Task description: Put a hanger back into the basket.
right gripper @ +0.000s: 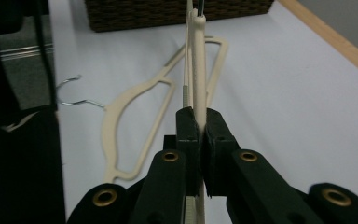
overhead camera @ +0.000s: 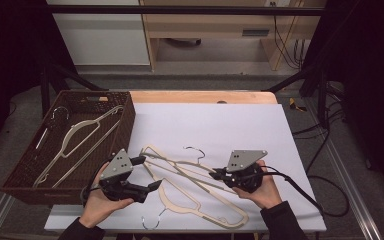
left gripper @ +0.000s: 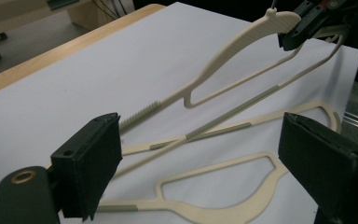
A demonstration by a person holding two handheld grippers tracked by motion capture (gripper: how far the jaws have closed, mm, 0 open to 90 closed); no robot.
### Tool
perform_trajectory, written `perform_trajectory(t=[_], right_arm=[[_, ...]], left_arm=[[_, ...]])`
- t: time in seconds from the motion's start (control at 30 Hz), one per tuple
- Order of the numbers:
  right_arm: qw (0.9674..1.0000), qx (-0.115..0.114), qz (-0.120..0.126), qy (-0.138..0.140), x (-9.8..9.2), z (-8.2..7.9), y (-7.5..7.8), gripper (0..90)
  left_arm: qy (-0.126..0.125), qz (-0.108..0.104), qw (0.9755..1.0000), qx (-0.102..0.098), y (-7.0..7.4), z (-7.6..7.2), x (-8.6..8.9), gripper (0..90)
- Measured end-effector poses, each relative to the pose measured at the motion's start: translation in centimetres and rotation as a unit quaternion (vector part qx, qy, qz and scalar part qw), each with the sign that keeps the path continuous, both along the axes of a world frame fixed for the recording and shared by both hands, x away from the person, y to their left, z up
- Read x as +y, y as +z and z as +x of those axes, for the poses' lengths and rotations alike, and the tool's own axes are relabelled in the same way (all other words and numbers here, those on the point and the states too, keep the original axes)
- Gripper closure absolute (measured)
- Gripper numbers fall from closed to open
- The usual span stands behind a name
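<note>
Holding the cream plastic hanger (right gripper: 199,70) clamped in your right hand-held gripper (right gripper: 200,122); left hand-held gripper (left gripper: 200,163) gapes empty. It's light, stiff, slippery: grip its ribbed shoulder.

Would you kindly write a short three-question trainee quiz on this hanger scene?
1. True or false: the right gripper is shut on the raised cream plastic hanger.
2. How do the left gripper's jaws stand: A open, B clamped on a hanger, C inside the basket?
3. What lies in the brown woven basket?

Key: 1 true. 2 A. 3 Cream plastic hangers like those on the white table sheet; how many is unclear.
</note>
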State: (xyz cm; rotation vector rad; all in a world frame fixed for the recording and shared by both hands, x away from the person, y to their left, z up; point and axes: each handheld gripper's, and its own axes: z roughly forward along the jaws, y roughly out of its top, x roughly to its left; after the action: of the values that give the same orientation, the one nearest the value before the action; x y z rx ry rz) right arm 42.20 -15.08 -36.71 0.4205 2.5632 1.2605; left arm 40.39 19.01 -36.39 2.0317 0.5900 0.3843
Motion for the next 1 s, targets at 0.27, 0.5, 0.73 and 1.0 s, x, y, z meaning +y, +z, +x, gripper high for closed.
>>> perform_trajectory(t=[0.27, 0.5, 0.73, 1.0], right_arm=[[0.9981, 0.03, -0.004, 0.053, 0.9, -0.9, -0.4, 86.7], [0.9962, 0.044, -0.012, 0.075, 1.6, -1.2, -0.9, 86.8], [0.9935, 0.053, -0.016, 0.099, 1.9, -1.3, -1.3, 86.7], [0.997, 0.039, -0.011, 0.066, 1.5, -0.9, -0.9, 80.5]], left_arm=[[-0.055, 0.044, 0.9974, 0.018, -0.8, 0.1, -2.6, 25.7], [-0.104, 0.086, 0.9904, 0.03, -1.6, 0.3, -4.8, 49.1], [-0.121, 0.102, 0.987, 0.029, -1.9, 0.1, -5.5, 73.3], [-0.125, 0.088, 0.9875, 0.037, -1.6, -0.4, -5.8, 80.8]])
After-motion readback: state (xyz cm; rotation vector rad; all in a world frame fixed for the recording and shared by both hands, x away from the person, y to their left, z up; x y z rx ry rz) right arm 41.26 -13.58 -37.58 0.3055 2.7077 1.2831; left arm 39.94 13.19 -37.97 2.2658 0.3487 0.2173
